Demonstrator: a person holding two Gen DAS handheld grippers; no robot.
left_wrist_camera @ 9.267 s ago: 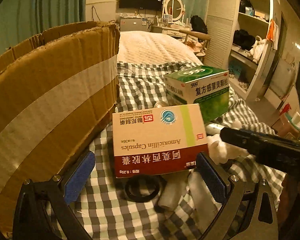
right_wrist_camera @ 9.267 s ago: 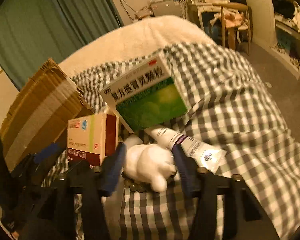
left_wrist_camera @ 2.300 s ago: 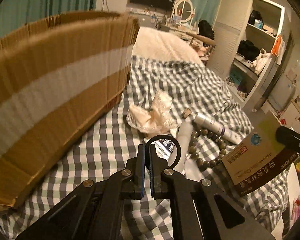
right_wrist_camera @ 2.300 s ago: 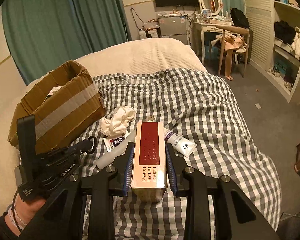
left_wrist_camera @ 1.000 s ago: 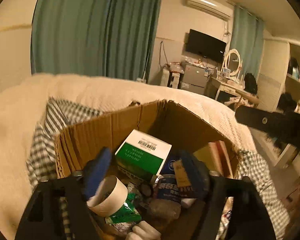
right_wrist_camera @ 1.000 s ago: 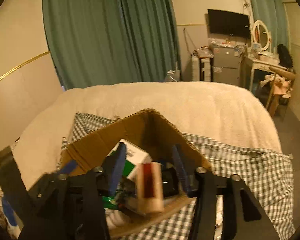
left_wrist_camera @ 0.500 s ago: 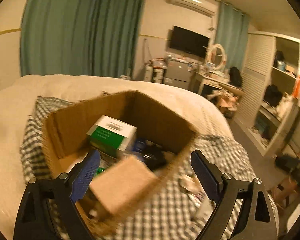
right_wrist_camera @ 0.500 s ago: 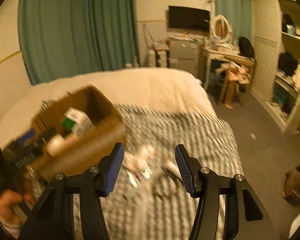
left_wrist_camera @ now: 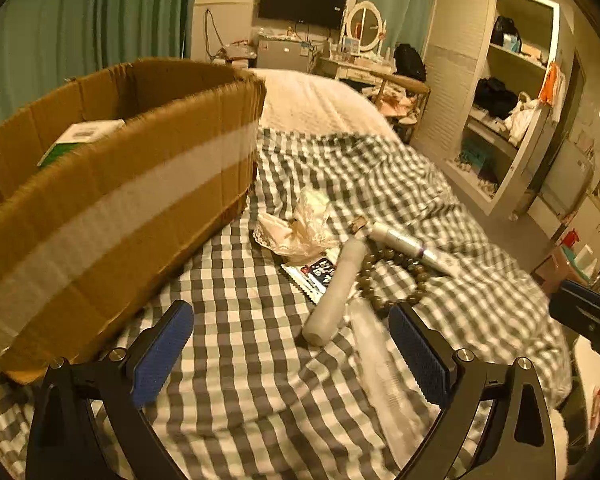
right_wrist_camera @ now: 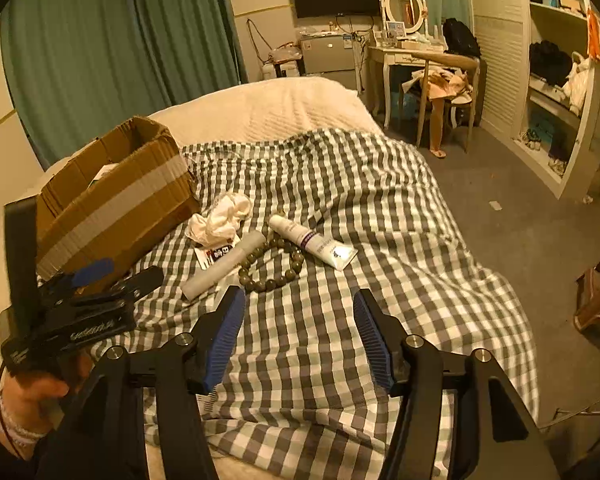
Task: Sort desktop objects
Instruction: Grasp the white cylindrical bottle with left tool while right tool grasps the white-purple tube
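A taped cardboard box [left_wrist_camera: 112, 184] [right_wrist_camera: 116, 204] stands on the checked bedspread at the left, with a green-and-white carton [left_wrist_camera: 80, 136] inside. Beside it lie a crumpled white cloth [left_wrist_camera: 304, 224] [right_wrist_camera: 220, 220], a small printed sachet [left_wrist_camera: 312, 274] [right_wrist_camera: 216, 254], a pale cylinder [left_wrist_camera: 336, 292] [right_wrist_camera: 224, 264], a bead bracelet [left_wrist_camera: 392, 280] [right_wrist_camera: 270, 264] and a white tube [left_wrist_camera: 412, 244] [right_wrist_camera: 314, 242]. My left gripper [left_wrist_camera: 290, 344] [right_wrist_camera: 116, 274] is open and empty, low over the bed near the cylinder. My right gripper [right_wrist_camera: 298, 336] is open and empty, nearer the bed's foot, below the bracelet.
The bed's right edge [right_wrist_camera: 512, 304] drops to a grey carpeted floor [right_wrist_camera: 540, 232]. A desk with a chair [right_wrist_camera: 440, 80] and open shelving [right_wrist_camera: 556, 92] stand beyond. Green curtains [right_wrist_camera: 112, 52] hang behind the box. A hand [right_wrist_camera: 32, 392] holds the left gripper.
Both grippers have swung away from above the box and come down over the loose items on the bedspread. The medicine carton that the right gripper dropped stays in the box.
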